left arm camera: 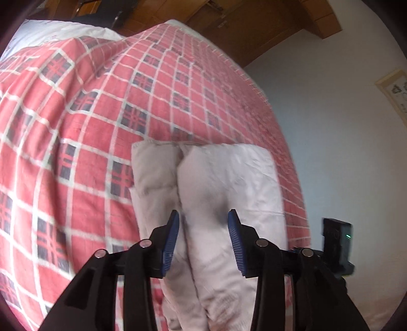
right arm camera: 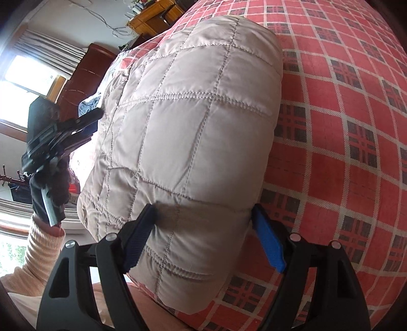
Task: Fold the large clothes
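A beige quilted garment (right arm camera: 193,122) lies folded into a thick bundle on a bed with a red plaid cover (right arm camera: 343,107). My right gripper (right arm camera: 204,219) is open wide, and its blue fingers straddle the bundle's near end. In the left wrist view the garment (left arm camera: 223,183) shows two stacked folds. My left gripper (left arm camera: 204,226) is open, with one fold's rounded edge between its fingers. The right wrist view shows the left gripper (right arm camera: 92,121) at the bundle's far left side, held by a gloved hand (right arm camera: 51,193) in a pale ribbed sleeve.
The plaid cover (left arm camera: 76,132) spreads all around the garment. A white pillow (left arm camera: 63,33) lies at the bed's far end. A dark wooden headboard (right arm camera: 84,73), a bright window (right arm camera: 28,73) and a wooden desk (right arm camera: 152,17) stand beyond. A white wall with a framed picture (left arm camera: 393,94) is beside the bed.
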`<state>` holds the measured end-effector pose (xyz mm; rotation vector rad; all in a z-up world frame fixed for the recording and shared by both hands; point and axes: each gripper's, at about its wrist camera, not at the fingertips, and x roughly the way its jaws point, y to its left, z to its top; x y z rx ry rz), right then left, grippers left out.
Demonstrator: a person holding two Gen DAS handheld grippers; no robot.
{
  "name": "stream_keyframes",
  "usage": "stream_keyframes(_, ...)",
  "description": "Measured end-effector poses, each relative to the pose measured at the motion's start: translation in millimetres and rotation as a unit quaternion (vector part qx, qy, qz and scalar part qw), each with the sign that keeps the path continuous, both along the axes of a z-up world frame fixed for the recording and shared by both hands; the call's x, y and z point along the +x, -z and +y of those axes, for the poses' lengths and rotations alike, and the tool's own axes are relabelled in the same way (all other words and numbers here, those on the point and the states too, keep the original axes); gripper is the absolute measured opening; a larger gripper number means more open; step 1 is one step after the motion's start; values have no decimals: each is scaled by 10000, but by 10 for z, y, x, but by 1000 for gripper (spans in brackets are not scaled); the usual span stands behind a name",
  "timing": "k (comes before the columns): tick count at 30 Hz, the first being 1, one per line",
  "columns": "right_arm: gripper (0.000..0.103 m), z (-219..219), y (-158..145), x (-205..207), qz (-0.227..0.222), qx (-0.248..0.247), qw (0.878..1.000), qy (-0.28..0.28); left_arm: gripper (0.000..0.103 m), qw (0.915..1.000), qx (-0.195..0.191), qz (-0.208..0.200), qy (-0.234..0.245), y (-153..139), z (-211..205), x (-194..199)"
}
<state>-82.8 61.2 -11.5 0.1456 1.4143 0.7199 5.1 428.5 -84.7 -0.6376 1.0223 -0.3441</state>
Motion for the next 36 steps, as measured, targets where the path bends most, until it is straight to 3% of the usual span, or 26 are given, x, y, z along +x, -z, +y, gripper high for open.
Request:
stream_keyframes(3,77,-8,-4,-5,-14,-8,10000,19,32,9999,-24,-110,82,-39,-85,72)
stream_keyframes(4,77,-36,0,-25,-26,-13,10000,30,20,9997,-81,-223,116,-90,-93,42)
stream_keyframes(5,77,-37,0,-37,-29,-9,10000,40,15,9991,-199,-344,116,-142,-84,12)
stream_keyframes(9,77,5,-48,-35,-46,59,10000,21,11,9973,-415,-601,66,-284,50,-147)
stream_keyframes(14,77,74,-42,-51,-31,65,9999,-82,10,9982,-538,-238,-95,-8,220,-180)
stream_keyframes(19,77,162,-31,-19,-28,-20,10000,-90,10,9991,-415,51,-89,325,175,-99)
stream_keyframes(22,77,195,-28,-4,-45,-68,9999,-68,11,9998,-183,109,12,410,90,-62)
stream_keyframes(25,77,212,-2,-12,-61,-95,9999,-45,13,9996,-206,212,11,455,71,-36)
stream_keyframes(32,77,236,-64,-3,-147,-172,9997,2,21,9996,18,239,-127,175,70,-123)
stream_keyframes(36,77,248,-159,-13,-277,-258,9993,48,39,9992,235,275,-166,2,69,-272)
